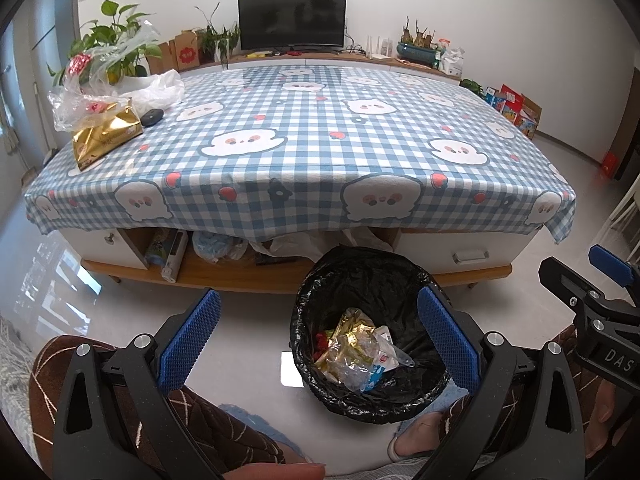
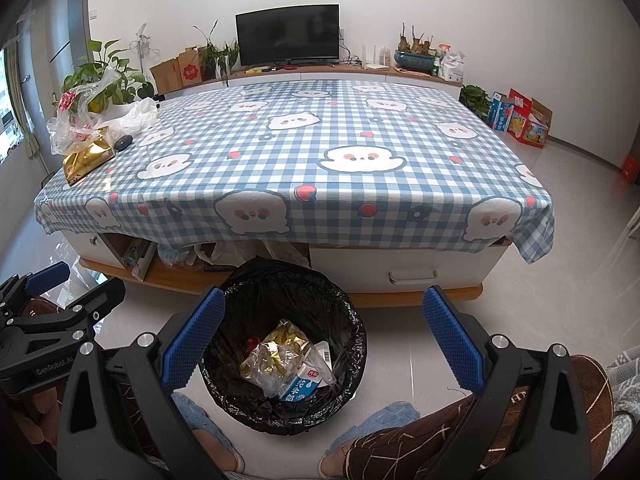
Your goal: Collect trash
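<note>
Both the left gripper (image 1: 318, 344) and right gripper (image 2: 324, 344) gape wide, empty, above the black-lined trash bin (image 2: 352, 344) holding wrappers (image 2: 276, 356) and a milk carton (image 2: 304, 386), floor before the table's (image 2: 320, 160) near edge

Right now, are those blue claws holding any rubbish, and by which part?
Nothing is held. The left gripper and right gripper both stand open and empty above the bin.
</note>
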A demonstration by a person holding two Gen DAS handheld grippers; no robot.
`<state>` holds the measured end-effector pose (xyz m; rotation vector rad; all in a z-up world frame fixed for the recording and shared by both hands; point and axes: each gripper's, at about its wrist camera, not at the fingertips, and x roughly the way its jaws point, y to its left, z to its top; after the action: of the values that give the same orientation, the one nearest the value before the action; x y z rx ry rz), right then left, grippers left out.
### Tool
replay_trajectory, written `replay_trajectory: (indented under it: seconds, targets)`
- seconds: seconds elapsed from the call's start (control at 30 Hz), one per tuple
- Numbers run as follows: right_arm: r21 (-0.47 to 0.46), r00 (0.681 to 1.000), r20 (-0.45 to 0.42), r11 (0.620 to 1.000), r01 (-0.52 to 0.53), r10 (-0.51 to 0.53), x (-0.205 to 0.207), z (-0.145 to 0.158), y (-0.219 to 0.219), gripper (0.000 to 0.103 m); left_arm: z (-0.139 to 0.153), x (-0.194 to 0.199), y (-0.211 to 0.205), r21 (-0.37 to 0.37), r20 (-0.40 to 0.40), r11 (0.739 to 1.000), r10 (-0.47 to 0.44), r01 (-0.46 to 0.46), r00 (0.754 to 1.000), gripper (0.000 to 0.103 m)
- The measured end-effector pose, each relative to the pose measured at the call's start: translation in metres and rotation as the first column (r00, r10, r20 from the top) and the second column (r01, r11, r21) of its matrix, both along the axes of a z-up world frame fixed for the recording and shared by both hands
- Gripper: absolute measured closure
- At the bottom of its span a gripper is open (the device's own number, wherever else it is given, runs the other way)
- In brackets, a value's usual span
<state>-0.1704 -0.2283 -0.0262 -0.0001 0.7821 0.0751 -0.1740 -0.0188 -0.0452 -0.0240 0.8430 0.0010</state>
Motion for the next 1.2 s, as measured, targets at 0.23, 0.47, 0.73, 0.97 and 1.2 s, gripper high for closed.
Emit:
replay_trajectory:
  seconds: [0.23,0.47,0.73,0.97,1.2]
  targets:
    - [0.001,1.000,-0.001,1.000,0.001,-0.001,0.0000,0.0000,0.0000,0.008,-0.0009,-0.0020,-0.0046,0.022,0.008,1.000,-0.007,0.006,1.000,0.006]
    - [-0.001,1.000,-0.002,1.000,-0.001,0.001,-0.0008,-0.0018,0.0005,0.008,-0.0016,-0.0011,-0.0070,0.017,-0.002,1.000,-0.020,0.020,1.000,0.006]
    - [-0.001,1.000,-0.002,1.000,0.000,0.000,-0.0015,-0.0025,0.0006,0.008,-0.0006,-0.0013,-0.0073,0.024,0.001,1.000,-0.019,0.019,1.000,0.006]
    - [-0.001,1.000,-0.002,1.000,0.000,0.000,-0.0008,-0.0019,0.0006,0.008,-0.0003,-0.0014,-0.0078,0.028,0.003,0.999,-0.020,0.020,1.000,0.006]
    - [-0.001,1.000,-0.002,1.000,0.001,-0.001,-0.0009,-0.0019,0.0008,0.008,0.0000,-0.0018,-0.0060,0.024,0.006,1.000,-0.019,0.019,1.000,0.006]
